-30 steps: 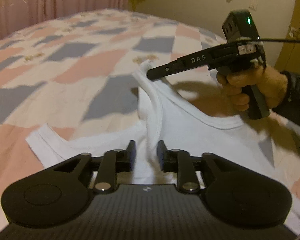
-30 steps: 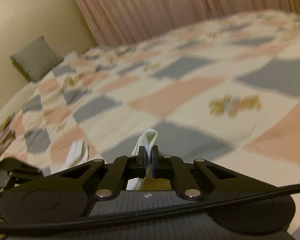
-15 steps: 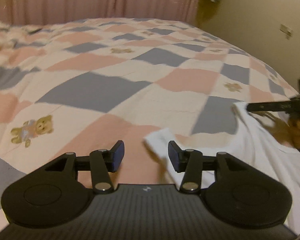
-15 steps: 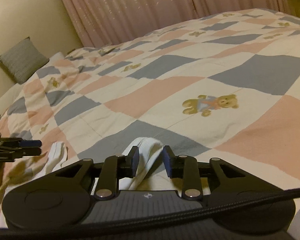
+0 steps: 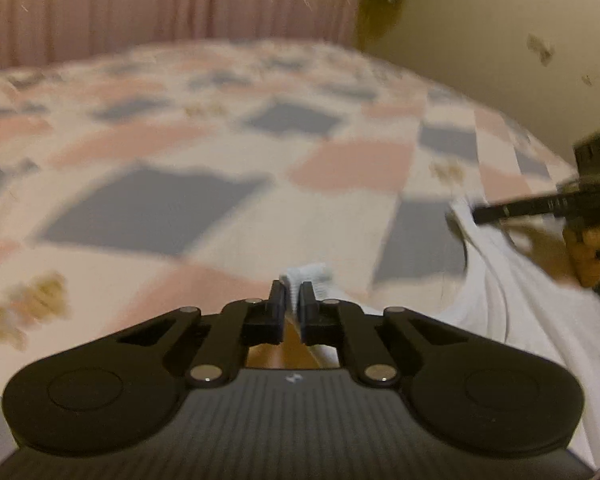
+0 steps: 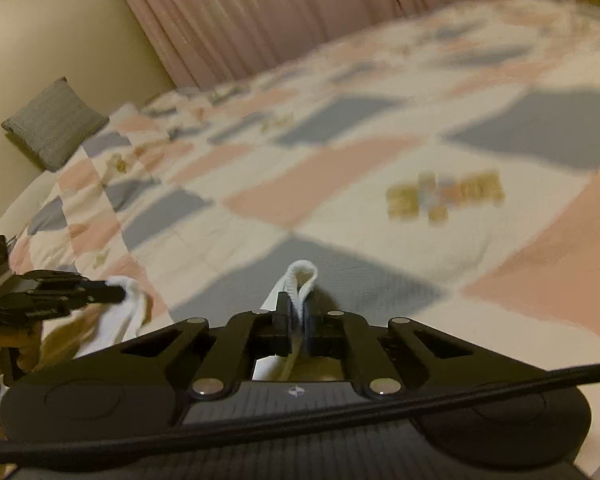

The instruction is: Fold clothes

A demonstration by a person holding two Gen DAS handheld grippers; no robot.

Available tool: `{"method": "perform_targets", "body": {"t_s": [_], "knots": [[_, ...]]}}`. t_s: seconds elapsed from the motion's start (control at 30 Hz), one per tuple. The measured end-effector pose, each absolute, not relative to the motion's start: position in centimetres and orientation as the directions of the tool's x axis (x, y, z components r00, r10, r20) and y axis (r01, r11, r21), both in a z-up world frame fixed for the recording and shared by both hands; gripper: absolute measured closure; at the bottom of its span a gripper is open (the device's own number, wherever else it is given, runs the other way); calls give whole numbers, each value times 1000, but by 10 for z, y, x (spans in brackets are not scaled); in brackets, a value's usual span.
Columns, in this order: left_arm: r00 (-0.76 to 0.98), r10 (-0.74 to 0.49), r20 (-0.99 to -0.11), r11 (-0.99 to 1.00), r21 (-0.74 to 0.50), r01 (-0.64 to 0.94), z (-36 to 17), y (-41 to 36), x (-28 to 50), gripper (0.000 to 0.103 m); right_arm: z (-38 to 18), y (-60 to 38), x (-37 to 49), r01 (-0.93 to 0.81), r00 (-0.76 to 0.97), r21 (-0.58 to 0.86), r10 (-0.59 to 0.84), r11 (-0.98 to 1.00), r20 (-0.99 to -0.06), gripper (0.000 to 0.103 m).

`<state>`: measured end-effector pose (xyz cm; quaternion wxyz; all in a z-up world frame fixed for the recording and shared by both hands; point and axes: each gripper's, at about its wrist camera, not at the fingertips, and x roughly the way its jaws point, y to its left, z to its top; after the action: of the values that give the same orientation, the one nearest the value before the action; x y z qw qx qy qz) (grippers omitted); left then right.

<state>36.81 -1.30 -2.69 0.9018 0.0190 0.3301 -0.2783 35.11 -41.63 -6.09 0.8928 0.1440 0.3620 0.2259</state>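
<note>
Left wrist view: the left claw (image 5: 292, 294) had just snapped closed, pinching a ribbed strap of the white cotton vest (image 5: 512, 300) over the pink, grey and cream patchwork quilt (image 5: 228, 152) on the bed. Right wrist view: the right claw (image 6: 296, 306) had also just closed, clamping the vest's other strap loop; the garment stretched between both claws

- Light: dim, warm yellow indoor cast in both my wrist views; source unseen.
- Blur: quilt (image 5: 204, 208) smeared by motion, its patches soft; my gripper bodies stay sharp.
- Distortion: fisheye bends the curtain (image 6: 284, 20) and bed edge; black corners at 1 and 5 o'clock.
- Shadows: soft, faint.
- Glare: slight sheen on my rivets.
</note>
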Motion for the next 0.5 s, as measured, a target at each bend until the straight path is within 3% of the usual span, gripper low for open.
{"method": "perform_targets", "body": {"t_s": [0.13,0.27,0.3,0.33,0.37,0.43,0.5], "knots": [[685,-460,-565,872,-143,468,-8,0,378,98,-47,-411,355,-309,696,374,476,874,-538,99],[635,-431,-641,881,-147,449,-33,-10,388,94,-61,-395,372,-320,650,343,468,883,-599,98],[625,-420,-658,886,-149,439,-41,-11,388,93,-66,-392,376,-320,633,339,466,885,-619,93],[620,-412,-668,891,-152,428,-47,-11,388,92,-67,-391,374,-313,640,330,454,891,-620,82],[621,-404,-672,897,-159,412,-51,-8,386,87,-67,-391,372,-305,648,322,443,896,-619,78],[633,-403,-661,905,-184,384,-51,2,378,76,-59,-399,362,-278,684,321,421,905,-595,60],[657,-400,-639,911,-198,363,-43,13,363,71,-46,-410,348,-256,720,305,391,917,-573,60]]}}
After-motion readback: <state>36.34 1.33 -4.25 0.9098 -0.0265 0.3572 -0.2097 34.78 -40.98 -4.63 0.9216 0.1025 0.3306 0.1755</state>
